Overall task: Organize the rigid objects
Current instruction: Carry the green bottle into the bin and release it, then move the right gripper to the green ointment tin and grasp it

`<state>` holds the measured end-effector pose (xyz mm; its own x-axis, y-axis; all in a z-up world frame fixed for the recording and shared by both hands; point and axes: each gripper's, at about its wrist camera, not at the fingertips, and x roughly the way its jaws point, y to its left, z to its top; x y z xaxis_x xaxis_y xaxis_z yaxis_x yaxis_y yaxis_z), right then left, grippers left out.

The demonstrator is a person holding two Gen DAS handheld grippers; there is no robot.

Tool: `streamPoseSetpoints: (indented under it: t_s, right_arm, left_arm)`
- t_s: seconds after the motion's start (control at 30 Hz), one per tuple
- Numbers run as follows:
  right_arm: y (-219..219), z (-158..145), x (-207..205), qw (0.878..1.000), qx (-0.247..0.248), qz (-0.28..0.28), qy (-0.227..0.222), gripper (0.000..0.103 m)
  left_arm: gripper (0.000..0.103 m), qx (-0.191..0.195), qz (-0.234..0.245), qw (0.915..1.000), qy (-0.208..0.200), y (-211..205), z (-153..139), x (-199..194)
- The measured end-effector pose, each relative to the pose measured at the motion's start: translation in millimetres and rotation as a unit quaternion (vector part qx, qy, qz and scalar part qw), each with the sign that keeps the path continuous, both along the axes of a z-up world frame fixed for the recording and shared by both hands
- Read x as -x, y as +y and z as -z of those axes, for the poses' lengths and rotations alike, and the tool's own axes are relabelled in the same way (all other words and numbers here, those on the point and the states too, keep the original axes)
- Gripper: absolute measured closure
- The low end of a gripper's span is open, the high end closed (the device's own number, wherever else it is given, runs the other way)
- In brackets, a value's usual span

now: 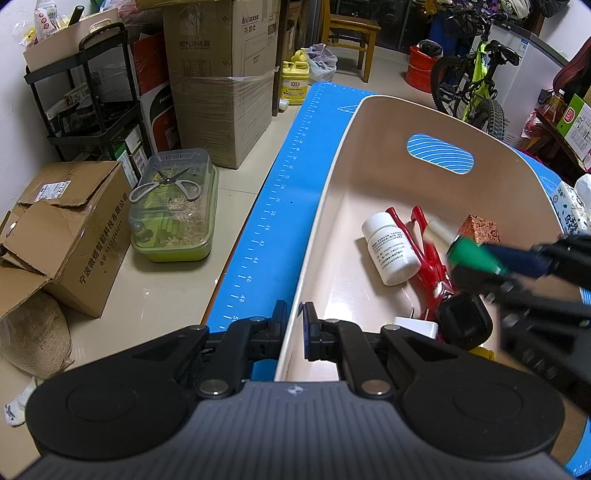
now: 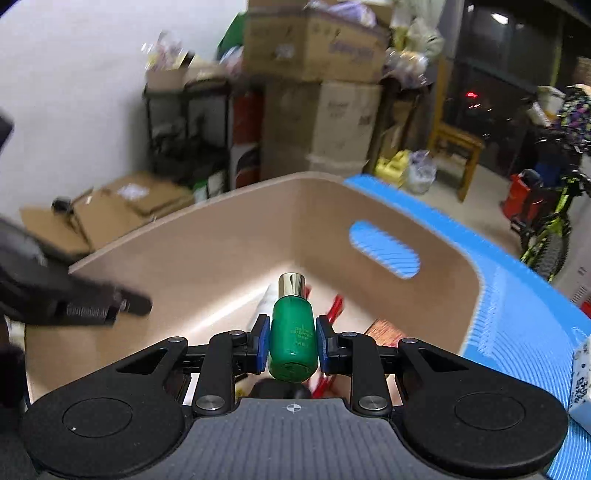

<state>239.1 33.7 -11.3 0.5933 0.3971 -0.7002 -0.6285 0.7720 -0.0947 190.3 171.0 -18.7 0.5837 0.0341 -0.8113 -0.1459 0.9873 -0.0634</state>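
A beige bin with a handle slot stands on a blue mat. My left gripper is shut on the bin's near left rim, one finger on each side of the wall. My right gripper is shut on a green bottle with a gold cap and holds it above the bin's inside. The bottle also shows, blurred, in the left wrist view. Inside the bin lie a white pill bottle, a red plastic tool, a patterned brown box and a black object.
Cardboard boxes, a black shelf cart and a green hamster cage with scissors on it stand on the floor to the left. A tissue pack lies right of the bin. A bicycle and a wooden chair stand behind.
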Motion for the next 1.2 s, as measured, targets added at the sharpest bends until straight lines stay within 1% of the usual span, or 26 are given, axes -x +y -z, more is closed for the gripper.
streamPoseSetpoints:
  t_s: [0.1,0.17,0.23,0.33,0.37,0.43,0.5,0.57,0.67,0.9,1.07,1.2]
  right_arm:
    - [4,1,-4,1.000,0.015,0.000,0.010,0.068]
    - [6,4,-6,0.999,0.028,0.001,0.026,0.068]
    - [6,2,-9,0.999,0.026,0.001,0.032,0.069]
    - [3,1,-11,0.999,0.016,0.006,0.037,0.065]
    - [0,0,-10,0.999,0.012,0.009,0.034,0.061]
    - [-4,-3,-7,1.000,0.002,0.011,0.028,0.047]
    - [-10,-9,-7,1.000,-0.011,0.019,0.015,0.042]
    - [-20,-16,-9,0.999,-0.030,0.030,0.009,0.041]
    - [-40,-29,-15,0.997,-0.054,0.055,-0.002,0.036]
    - [-99,-46,-29,0.988,-0.081,0.129,-0.033,0.033]
    - [-138,-41,-47,0.980,-0.078,0.178,-0.053,0.033]
    - [-158,-26,-60,0.976,-0.072,0.199,-0.048,0.032]
  left_arm:
    - [0.093,0.000,-0.001,1.0000,0.001,0,0,0]
    - [0.093,0.000,-0.001,1.0000,0.001,0,0,0]
    - [0.093,0.001,-0.001,1.0000,0.001,0,0,0]
    - [0.093,0.001,-0.001,1.0000,0.001,0,0,0]
    - [0.093,0.001,-0.001,1.0000,0.001,0,0,0]
    - [0.093,0.001,-0.001,1.0000,0.001,0,0,0]
    - [0.093,0.001,-0.001,1.0000,0.001,0,0,0]
    - [0.093,0.001,-0.001,1.0000,0.001,0,0,0]
    - [0.093,0.001,-0.001,1.0000,0.001,0,0,-1]
    - [0.093,0.001,-0.001,1.0000,0.001,0,0,-1]
    - [0.093,0.001,-0.001,1.0000,0.001,0,0,-1]
    - [0.093,-0.001,-0.001,1.0000,0.001,0,0,-1]
